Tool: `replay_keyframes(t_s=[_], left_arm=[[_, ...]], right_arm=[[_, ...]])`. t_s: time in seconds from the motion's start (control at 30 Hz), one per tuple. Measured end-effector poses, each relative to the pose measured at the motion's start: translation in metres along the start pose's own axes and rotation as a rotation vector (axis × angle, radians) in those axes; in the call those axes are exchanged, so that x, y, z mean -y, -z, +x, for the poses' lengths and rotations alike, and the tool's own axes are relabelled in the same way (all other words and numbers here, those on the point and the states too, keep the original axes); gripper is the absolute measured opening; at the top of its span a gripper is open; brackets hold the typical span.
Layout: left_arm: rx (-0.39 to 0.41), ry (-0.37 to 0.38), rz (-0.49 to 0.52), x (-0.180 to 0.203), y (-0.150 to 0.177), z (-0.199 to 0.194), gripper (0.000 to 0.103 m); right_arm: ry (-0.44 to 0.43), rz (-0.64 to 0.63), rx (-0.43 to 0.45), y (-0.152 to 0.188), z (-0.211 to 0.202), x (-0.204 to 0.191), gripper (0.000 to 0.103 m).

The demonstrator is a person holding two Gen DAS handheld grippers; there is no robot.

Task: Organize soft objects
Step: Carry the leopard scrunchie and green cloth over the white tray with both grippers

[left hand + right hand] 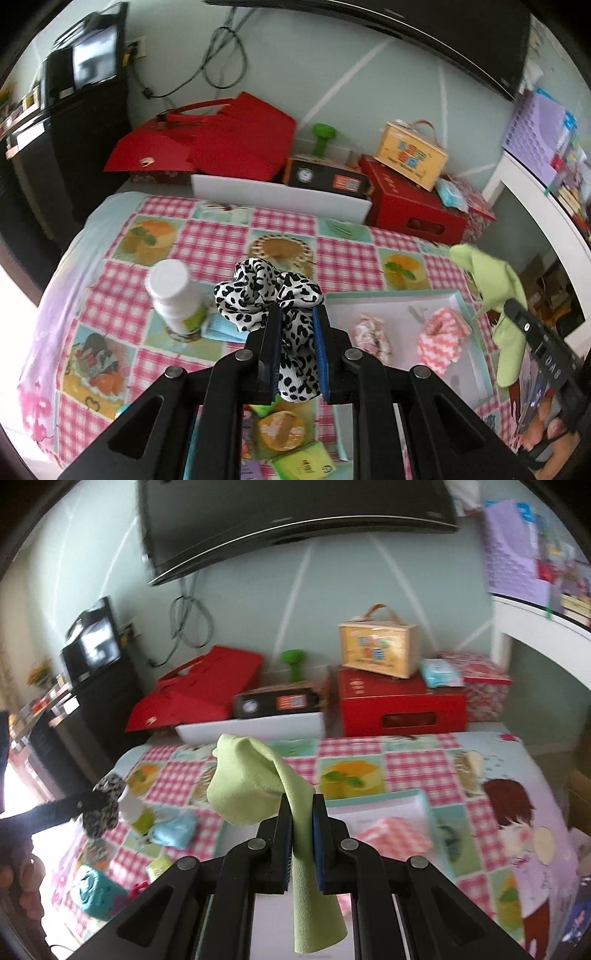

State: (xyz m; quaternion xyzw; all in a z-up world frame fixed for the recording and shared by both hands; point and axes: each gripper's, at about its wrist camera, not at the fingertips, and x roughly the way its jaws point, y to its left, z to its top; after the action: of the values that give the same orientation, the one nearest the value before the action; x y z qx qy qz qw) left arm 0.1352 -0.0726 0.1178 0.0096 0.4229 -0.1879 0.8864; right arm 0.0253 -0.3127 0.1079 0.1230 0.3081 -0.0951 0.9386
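Observation:
My left gripper (pixel 297 314) is shut on a black-and-white spotted scrunchie (pixel 264 291) and holds it above the checked tablecloth. My right gripper (pixel 301 801) is shut on a light green cloth (pixel 255 775) that hangs down through the jaws. The green cloth (pixel 495 284) and right gripper (pixel 517 314) show at the right of the left wrist view. The scrunchie (pixel 105 805) shows at the left of the right wrist view. A white tray (pixel 391 302) holds a pink-and-white chevron scrunchie (pixel 441 339) and a floral scrunchie (pixel 369 332).
A white pill bottle (pixel 173 295) stands left of the scrunchie, with a light blue soft item (pixel 173 829) beside it. Red boxes (pixel 410 199), a yellow case (pixel 410 155) and a white bin (pixel 280 194) line the far edge. Small packets (pixel 280 428) lie near the front.

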Motion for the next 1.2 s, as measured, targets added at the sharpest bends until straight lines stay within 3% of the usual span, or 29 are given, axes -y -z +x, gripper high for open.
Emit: replay_keyframes(t_s=[0.43, 0.8, 1.2], left_arm=[[-0.059, 0.069, 0.137, 0.066, 0.013, 0.027, 0.017], [-0.120, 0.078, 0.189, 0.091, 0.028, 0.058, 0.017], [-0.190, 0.105, 0.229, 0.115, 0.045, 0.096, 0.017]], right_arm=[[0.189, 0.129, 0.037, 0.004, -0.022, 0.067, 0.010], [0.271, 0.202, -0.002, 0.013, -0.018, 0.100, 0.010], [0.316, 0.286, -0.228, 0.046, 0.038, 0.126, 0.010]])
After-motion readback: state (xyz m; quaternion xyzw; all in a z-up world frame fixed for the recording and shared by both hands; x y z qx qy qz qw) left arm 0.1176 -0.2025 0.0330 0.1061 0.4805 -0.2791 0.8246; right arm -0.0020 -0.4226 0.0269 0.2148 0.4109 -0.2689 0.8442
